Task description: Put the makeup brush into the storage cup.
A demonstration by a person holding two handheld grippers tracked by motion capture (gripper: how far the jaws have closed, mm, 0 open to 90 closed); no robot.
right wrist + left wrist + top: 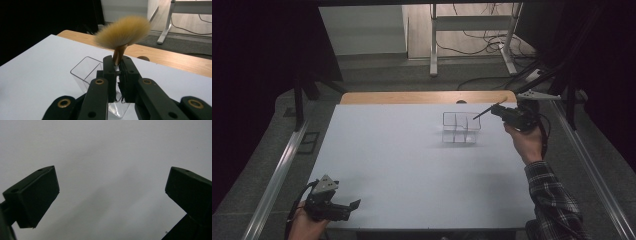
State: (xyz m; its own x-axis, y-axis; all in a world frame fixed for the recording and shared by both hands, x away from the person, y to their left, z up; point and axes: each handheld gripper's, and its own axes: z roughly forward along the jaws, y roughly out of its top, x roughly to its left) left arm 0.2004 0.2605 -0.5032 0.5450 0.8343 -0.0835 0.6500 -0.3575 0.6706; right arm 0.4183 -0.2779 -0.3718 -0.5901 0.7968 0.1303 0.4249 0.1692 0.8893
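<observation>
My right gripper (497, 111) is shut on a makeup brush (484, 112), held at the far right of the white table (402, 165). In the right gripper view the jaws (117, 63) pinch the brush's wooden ferrule, and its tan bristles (122, 32) fan out above them. The dark handle slants down and left over a clear acrylic organizer (460, 128) with several compartments, which also lies just beyond the jaws (85, 70). Whether the handle tip touches it I cannot tell. My left gripper (351, 206) rests at the near left corner, open and holding nothing (112, 173).
A wooden strip (412, 97) runs along the table's far edge. Metal rails (282, 165) flank both sides. On the floor beyond stand white desk legs (433, 40) and loose cables (482, 40). A plaid sleeve (554, 200) comes in at the lower right.
</observation>
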